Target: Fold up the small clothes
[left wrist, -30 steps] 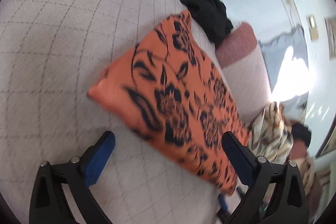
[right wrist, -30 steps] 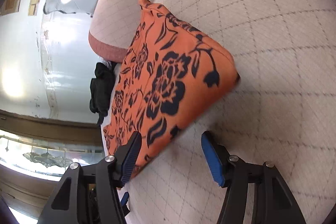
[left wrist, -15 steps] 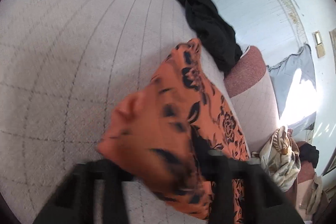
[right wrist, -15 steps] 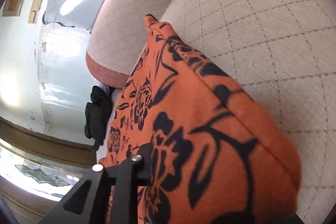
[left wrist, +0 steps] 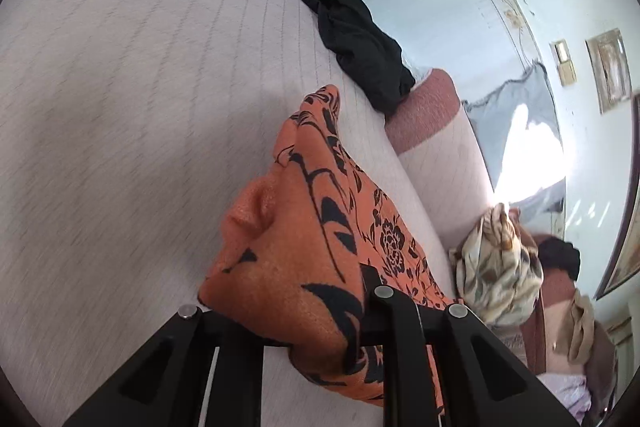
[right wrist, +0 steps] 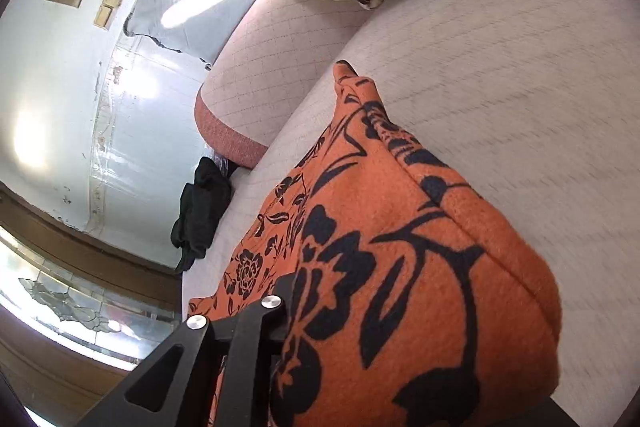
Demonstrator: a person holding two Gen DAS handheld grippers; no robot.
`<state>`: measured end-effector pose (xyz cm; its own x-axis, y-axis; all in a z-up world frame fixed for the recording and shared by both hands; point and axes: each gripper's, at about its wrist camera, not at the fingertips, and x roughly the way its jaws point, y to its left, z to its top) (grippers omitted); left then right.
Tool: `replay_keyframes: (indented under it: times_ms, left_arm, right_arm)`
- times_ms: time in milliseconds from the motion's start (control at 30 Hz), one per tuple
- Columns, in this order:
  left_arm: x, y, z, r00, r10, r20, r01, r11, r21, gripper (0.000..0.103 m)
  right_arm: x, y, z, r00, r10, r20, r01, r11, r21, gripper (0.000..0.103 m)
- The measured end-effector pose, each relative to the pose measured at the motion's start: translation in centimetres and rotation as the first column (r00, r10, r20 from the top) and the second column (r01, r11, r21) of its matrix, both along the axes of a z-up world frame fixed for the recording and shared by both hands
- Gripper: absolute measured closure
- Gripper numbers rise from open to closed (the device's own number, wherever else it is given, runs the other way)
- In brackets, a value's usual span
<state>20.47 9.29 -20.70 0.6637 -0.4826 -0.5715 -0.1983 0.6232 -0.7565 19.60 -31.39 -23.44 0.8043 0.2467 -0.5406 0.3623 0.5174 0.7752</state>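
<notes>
Both grippers, left (left wrist: 304, 323) & right (right wrist: 384, 347), closing on orange floral cloth (left wrist: 304, 227), apparently lifted off sofa (left wrist: 120, 107).

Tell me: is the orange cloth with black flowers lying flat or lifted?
Partly lifted: the orange cloth with black flowers bunches up between both grippers' closing jaws, while its far corner rests on the sofa.

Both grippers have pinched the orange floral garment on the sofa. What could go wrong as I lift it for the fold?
The left gripper and right gripper, jaws closing, bunch thick folds of the orange floral garment, so layers may slip out. Its far end still lies on the sofa cushion and could drag unevenly.
</notes>
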Motion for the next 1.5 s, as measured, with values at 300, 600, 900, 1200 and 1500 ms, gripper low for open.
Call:
replay_keyframes:
  times_ms: [300,600,900,1200,1500]
  left_arm:
    - [-6.7,1.5,-3.5,0.993,0.003,-0.121,-0.001,1.0,0.017,0.077]
    - [-7.0,0.6,-2.2,0.998,-0.018,-0.06,0.024,0.995,0.097,0.048]
    - [-6.9,2.4,-2.5,0.996,0.029,-0.082,-0.028,0.999,0.02,0.046]
    - [-6.2,1.2,0.5,0.997,-0.033,0.074,0.015,0.972,0.236,0.077]
    - [-7.4,-3.2,4.1,0.941,-0.226,0.253,0.123,0.922,0.366,0.081]
  right_arm:
    - [-10.4,0.8,-2.9,0.962,0.128,-0.24,-0.112,0.991,0.077,0.074]
    - [-15.8,2.5,5.0,0.972,0.137,-0.192,-0.172,0.968,-0.182,0.043]
    - [-4.6,14.3,4.6,0.906,0.358,-0.226,-0.417,0.85,-0.321,0.066]
    - [-0.1,18.0,3.9,0.815,0.471,-0.336,-0.561,0.786,-0.259,0.064]
    - [10.1,25.2,11.8,0.657,0.68,-0.326,-0.75,0.635,-0.185,0.023]
